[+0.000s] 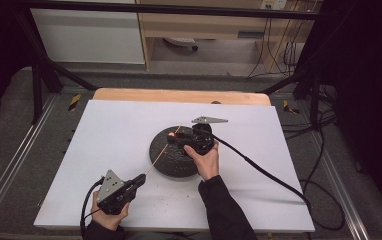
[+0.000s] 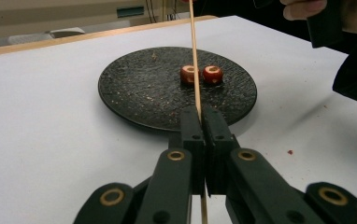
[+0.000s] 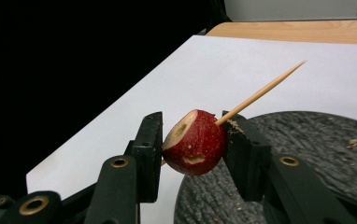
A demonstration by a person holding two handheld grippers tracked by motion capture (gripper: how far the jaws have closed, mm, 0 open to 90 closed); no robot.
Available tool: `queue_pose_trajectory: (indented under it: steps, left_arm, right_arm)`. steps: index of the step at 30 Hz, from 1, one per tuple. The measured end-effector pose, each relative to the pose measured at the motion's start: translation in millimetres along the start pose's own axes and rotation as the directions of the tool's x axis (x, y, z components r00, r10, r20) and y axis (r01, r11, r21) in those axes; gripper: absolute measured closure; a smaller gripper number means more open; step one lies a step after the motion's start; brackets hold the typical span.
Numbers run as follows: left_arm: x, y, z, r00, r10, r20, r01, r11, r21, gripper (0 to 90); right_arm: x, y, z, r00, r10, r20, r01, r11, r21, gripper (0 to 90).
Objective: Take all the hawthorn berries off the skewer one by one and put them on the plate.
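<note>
Skewer (image 2: 195, 51) is being clamped by the left gripper (image 1: 140, 181), lower left of frame. Red fruit (image 3: 195, 142), frame centre above the plate (image 2: 134, 88), is being gripped by the right gripper (image 3: 193, 142) and threaded. Risk: off-axis push is likely snapping the skewer or splitting fruit.

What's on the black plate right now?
Two cored red fruits sit on the black plate, with crumbs. The skewer crosses in front of one, hiding a strip of it.

two fruit pieces (image 2: 200, 74) lie side by side on the plate (image 2: 134, 88), seemingly mid-table (image 1: 129, 130), behind the skewer (image 2: 195, 56).
</note>
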State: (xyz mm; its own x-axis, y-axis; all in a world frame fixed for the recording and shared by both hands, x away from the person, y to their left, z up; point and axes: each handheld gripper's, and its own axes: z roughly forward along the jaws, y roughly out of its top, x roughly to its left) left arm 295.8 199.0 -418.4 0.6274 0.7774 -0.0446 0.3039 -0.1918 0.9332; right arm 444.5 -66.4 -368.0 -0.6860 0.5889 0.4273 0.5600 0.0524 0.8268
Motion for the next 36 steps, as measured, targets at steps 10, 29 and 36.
queue_pose_trajectory:
  steps: [10, 29, 36]
  left_arm:
    - [0.4, 0.0, -0.2, 1.0, 0.0, -0.001, 0.0, 1.0, 0.001, 88.4]
    - [1.2, -1.1, 0.3, 1.0, 0.001, 0.001, -0.001, 0.9999, 0.012, 88.4]
    - [1.5, -1.1, -0.3, 1.0, -0.001, -0.003, 0.001, 1.0, 0.006, 88.4]
  right_arm:
    - [-14.0, 14.0, -2.8, 0.9992, 0.016, 0.036, -0.016, 1.0, -0.017, 60.7]
    - [-39.4, 37.2, -12.9, 0.9831, 0.012, 0.183, 0.002, 0.997, -0.074, 60.9]
    - [-53.9, 38.5, -17.6, 0.9739, 0.033, 0.224, -0.014, 0.996, -0.084, 60.8]
